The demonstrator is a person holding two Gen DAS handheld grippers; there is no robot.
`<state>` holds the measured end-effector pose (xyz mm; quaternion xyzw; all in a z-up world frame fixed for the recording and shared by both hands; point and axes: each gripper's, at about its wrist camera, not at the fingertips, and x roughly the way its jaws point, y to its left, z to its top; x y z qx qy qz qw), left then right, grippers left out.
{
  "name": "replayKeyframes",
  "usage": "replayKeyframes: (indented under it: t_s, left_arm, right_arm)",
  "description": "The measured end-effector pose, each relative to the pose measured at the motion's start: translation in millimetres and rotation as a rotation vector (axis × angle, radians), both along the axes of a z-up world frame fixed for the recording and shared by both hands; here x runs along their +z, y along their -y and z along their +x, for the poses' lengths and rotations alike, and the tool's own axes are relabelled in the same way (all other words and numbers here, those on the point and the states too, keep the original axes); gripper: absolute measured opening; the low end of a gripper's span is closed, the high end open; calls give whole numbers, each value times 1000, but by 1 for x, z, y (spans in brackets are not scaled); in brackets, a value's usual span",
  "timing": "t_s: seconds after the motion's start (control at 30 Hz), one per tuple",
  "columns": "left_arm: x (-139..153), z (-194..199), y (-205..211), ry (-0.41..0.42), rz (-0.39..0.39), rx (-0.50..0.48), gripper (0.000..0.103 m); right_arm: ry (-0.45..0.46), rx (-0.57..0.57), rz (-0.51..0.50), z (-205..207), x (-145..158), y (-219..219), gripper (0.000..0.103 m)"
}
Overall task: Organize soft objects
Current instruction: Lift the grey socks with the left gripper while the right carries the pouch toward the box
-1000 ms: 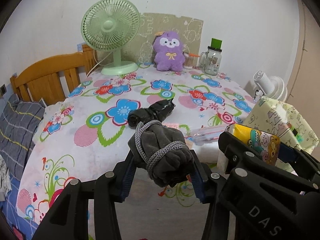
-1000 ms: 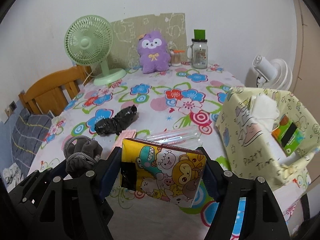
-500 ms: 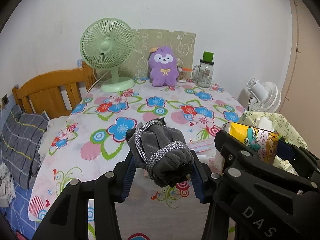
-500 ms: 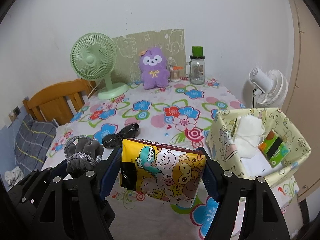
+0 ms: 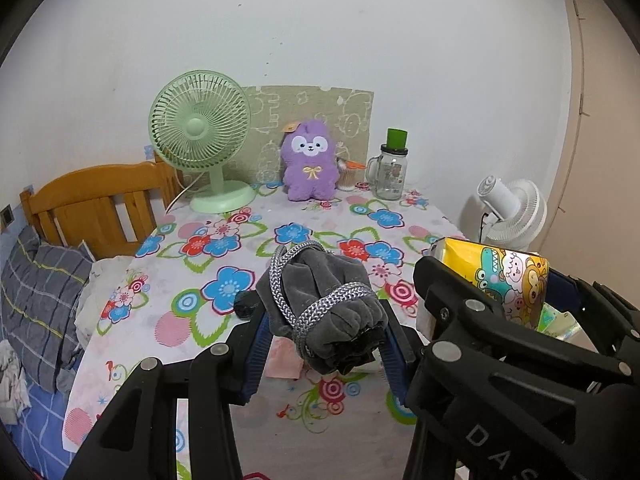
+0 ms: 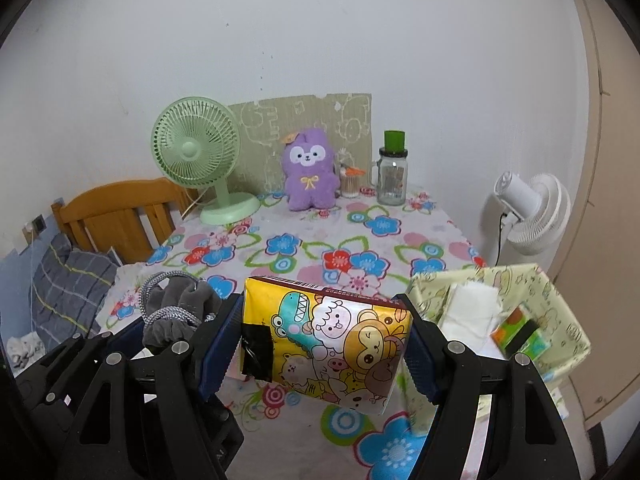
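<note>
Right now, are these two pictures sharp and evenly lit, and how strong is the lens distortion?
Left wrist view: sharp, soft even light, no glare; dark vignette corners; the door frame bows. Right wrist view: equally sharp, the tissue pack clear; the wall edge curves, and faint shadow lies under the green fan.

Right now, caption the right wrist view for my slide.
Right gripper clamps a cartoon tissue pack above the floral tablecloth, beside a fabric storage bin.
</note>
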<state>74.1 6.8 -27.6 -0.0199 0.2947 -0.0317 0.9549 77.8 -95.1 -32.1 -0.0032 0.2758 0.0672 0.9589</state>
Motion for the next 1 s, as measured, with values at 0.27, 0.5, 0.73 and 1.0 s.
replayKeyframes:
  t_s: [0.27,0.5,0.73,1.0]
  left_arm:
    - [11,3,26,13,6,-28,51]
    - [16,10,52,17,16,-49,51]
    - [19,16,82,21,20,-83,51]
    - [18,23,113,21,15,-122,51]
  right_arm:
    - [18,22,1,5,12,21,76]
    - [22,17,8,10,17,46,76]
    - [31,-12,5,15,21,75,76]
    - [36,-46,-12,20,22,106,76]
